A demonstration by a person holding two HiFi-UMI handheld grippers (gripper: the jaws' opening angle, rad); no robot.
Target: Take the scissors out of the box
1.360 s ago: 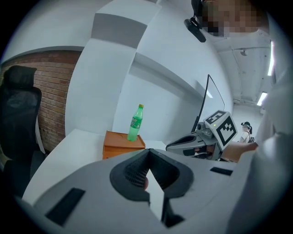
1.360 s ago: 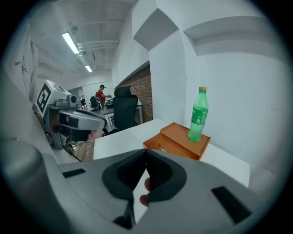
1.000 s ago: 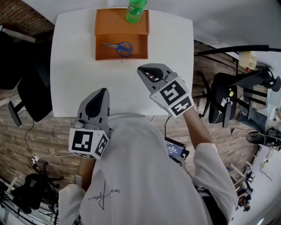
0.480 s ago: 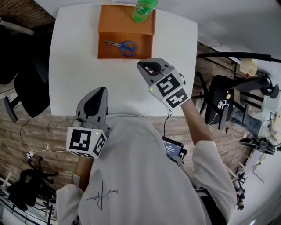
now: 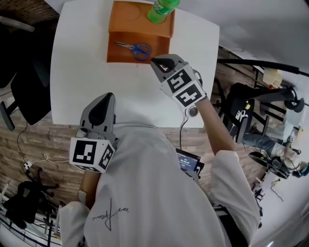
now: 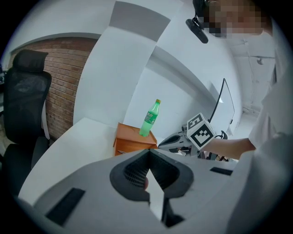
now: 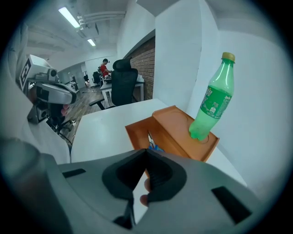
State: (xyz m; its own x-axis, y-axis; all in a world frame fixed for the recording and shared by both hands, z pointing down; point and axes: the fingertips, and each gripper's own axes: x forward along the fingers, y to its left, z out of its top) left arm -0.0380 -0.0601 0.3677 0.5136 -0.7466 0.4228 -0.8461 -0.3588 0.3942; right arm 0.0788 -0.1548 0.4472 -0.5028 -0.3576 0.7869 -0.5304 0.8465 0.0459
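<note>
We see the right gripper (image 5: 156,61) w/ jaws pressed together and nothing between them. Its tip sits over the white table (image 5: 82,72), just beside the near right corner of the orange box (image 5: 130,19). The scissors (image 5: 133,48) lie flat in the box's open near compartment, blue handles to the right, blades pointing left. The handles are the part nearest the right gripper tip: close, but apart, w/ the box's near wall between them. In the right gripper view only a blue sliver of the scissors shows above the closed jaw tips. A green plastic bottle (image 5: 161,9) stands upright on the box's raised far section, well behind the scissors. The left gripper (image 5: 106,96) is held at the table's near edge, well apart from the box; its jaws are also closed tip to tip, empty, pointing approx. toward the box.
</note>
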